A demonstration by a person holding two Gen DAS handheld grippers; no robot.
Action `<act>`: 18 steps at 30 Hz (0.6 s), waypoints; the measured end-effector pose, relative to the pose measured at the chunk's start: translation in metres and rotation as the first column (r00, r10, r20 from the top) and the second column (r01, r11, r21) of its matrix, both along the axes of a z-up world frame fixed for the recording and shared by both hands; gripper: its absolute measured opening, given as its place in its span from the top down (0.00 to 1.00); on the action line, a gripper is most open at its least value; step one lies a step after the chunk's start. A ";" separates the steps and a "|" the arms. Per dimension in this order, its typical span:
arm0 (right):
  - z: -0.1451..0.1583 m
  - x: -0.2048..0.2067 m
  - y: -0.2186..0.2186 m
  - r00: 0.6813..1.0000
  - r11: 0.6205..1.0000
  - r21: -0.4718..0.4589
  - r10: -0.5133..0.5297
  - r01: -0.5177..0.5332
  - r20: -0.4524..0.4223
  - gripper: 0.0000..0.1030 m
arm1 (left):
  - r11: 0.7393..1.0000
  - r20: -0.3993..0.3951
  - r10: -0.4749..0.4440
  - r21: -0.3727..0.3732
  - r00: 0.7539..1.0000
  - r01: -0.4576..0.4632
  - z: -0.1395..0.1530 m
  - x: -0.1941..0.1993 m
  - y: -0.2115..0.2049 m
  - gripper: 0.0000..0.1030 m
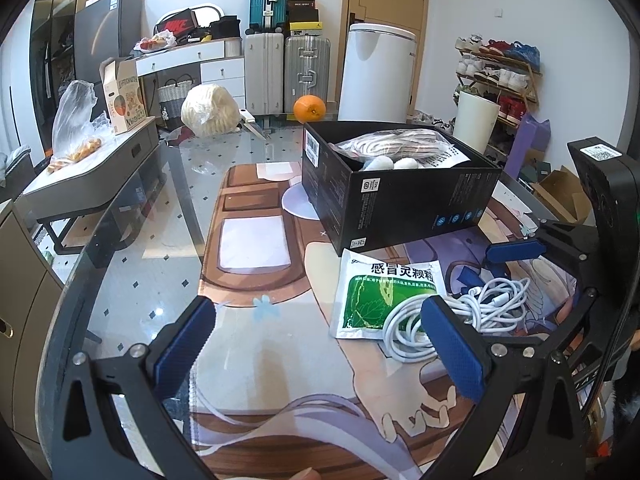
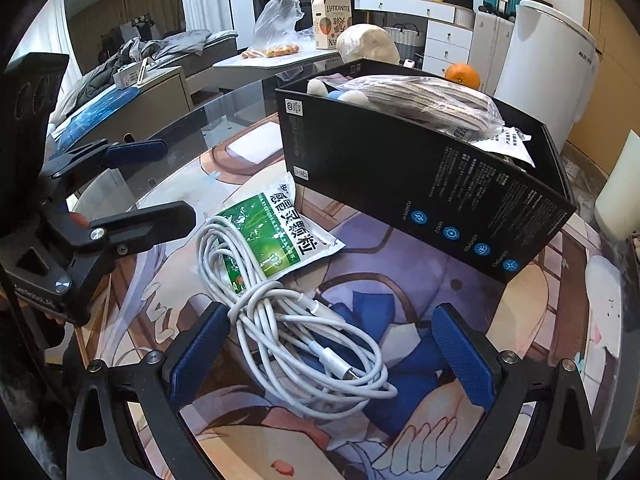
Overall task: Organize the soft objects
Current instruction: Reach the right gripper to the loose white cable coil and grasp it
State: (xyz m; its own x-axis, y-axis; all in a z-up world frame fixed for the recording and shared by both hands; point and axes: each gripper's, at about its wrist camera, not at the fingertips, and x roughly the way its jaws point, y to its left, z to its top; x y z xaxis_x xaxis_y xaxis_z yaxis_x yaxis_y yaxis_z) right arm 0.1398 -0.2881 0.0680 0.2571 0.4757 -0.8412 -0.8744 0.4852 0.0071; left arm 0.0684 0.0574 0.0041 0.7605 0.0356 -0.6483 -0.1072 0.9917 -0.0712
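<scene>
A coiled white cable (image 2: 296, 332) lies on the printed mat, partly on a green and white medicine sachet (image 2: 276, 232). My right gripper (image 2: 332, 356) is open, with the cable coil between its blue fingers. My left gripper (image 1: 320, 344) is open and empty over the mat, left of the sachet (image 1: 384, 288) and cable (image 1: 468, 312). The right gripper also shows at the right in the left wrist view (image 1: 496, 264). A black box (image 1: 400, 196) behind the sachet holds a bagged striped cloth (image 1: 396, 144) and pale soft balls (image 1: 392, 163).
An orange (image 1: 309, 108) and a wrapped pale bundle (image 1: 208, 110) sit at the glass table's far edge. A white bin (image 1: 376, 72), suitcases (image 1: 288, 68), a shoe rack (image 1: 500, 76) and a side table (image 1: 92, 168) with bags stand around.
</scene>
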 end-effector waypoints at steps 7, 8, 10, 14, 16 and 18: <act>0.002 0.001 -0.007 1.000 1.000 0.008 0.007 -0.007 -0.001 0.01 | 1.000 -0.008 -0.009 0.005 1.000 0.009 -0.002 0.001 -0.002 0.00; 0.003 0.000 -0.007 1.000 1.000 0.009 0.013 -0.013 0.002 0.01 | 1.000 -0.010 -0.009 0.005 1.000 0.009 -0.002 0.002 -0.001 0.00; 0.004 -0.001 -0.006 1.000 1.000 0.014 0.021 -0.021 -0.003 0.01 | 1.000 -0.013 -0.010 0.005 1.000 0.010 -0.002 0.002 -0.002 0.00; 0.000 -0.001 0.002 0.999 0.999 0.011 0.044 -0.044 -0.026 0.07 | 1.000 -0.015 -0.011 0.005 1.000 0.012 -0.002 0.002 -0.002 0.00; -0.001 -0.003 0.005 0.998 0.998 0.005 0.063 -0.062 -0.026 0.17 | 1.000 -0.017 -0.011 0.004 1.000 0.011 -0.002 0.002 -0.002 0.00; 0.001 -0.005 0.006 0.997 0.997 0.012 0.079 -0.079 -0.020 0.26 | 1.000 -0.017 -0.013 0.003 1.000 0.013 -0.002 0.003 -0.002 0.00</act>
State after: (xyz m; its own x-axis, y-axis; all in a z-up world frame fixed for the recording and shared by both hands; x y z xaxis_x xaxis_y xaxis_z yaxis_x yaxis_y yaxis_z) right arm 0.1349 -0.2822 0.0685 0.2010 0.5027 -0.8407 -0.9094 0.4148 0.0306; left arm 0.0712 0.0553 0.0022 0.7498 0.0281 -0.6611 -0.0957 0.9932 -0.0663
